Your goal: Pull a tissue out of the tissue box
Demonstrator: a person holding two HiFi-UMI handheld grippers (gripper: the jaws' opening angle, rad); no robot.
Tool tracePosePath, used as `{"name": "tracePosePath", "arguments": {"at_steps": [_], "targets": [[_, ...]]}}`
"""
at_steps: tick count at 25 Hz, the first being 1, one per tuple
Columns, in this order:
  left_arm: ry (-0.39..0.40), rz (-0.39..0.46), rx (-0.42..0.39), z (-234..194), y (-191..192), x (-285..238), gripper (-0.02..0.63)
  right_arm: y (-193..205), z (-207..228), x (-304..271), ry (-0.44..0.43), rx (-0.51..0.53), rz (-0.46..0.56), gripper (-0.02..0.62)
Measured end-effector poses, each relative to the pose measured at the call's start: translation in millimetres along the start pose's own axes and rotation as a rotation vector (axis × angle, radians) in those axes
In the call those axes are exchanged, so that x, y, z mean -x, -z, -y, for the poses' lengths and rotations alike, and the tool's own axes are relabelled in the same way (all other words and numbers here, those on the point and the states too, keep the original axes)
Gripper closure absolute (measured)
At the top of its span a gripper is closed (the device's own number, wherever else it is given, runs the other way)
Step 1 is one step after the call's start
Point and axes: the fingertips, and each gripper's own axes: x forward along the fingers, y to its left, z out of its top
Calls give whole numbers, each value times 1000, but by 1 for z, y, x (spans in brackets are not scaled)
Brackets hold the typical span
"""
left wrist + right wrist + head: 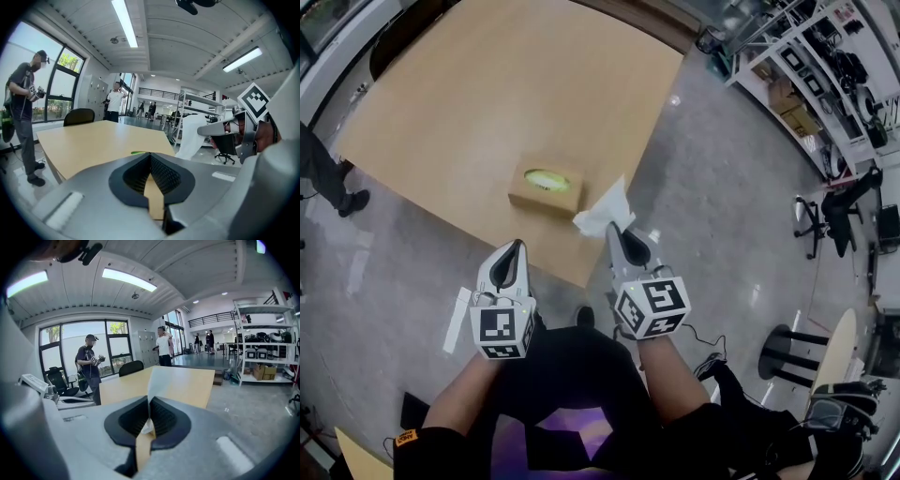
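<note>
A tan tissue box [546, 188] with a green-rimmed slot rests near the front corner of the wooden table [487, 94]. A white tissue [605, 212] hangs free of the box, off its right side, with my right gripper [615, 229] shut on its lower edge. In the right gripper view the tissue [151, 380] rises thin from between the closed jaws of the right gripper [149, 401]. My left gripper [517, 247] sits short of the table's front edge, jaws together and empty. The left gripper view shows the left gripper [150, 157] shut, with the tissue [192, 136] off to its right.
The table's front corner [586, 281] lies just ahead of both grippers. A white strip [457, 319] lies on the floor at the left. Metal shelving [806, 75] and a stool [787, 352] stand to the right. A person [89, 364] stands by the windows beyond a black chair [131, 367].
</note>
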Motion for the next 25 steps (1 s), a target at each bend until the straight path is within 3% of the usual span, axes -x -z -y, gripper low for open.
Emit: {"name": "tracePosePath", "arguments": {"at_steps": [13, 19, 25], "targets": [[-188, 46, 30, 109, 13, 54, 588, 20, 28, 91, -209, 64, 47, 600], [-237, 32, 12, 127, 22, 83, 588, 33, 29, 118, -239, 41, 50, 600], [-233, 48, -11, 134, 21, 102, 588, 39, 22, 138, -224, 31, 61, 600]]}}
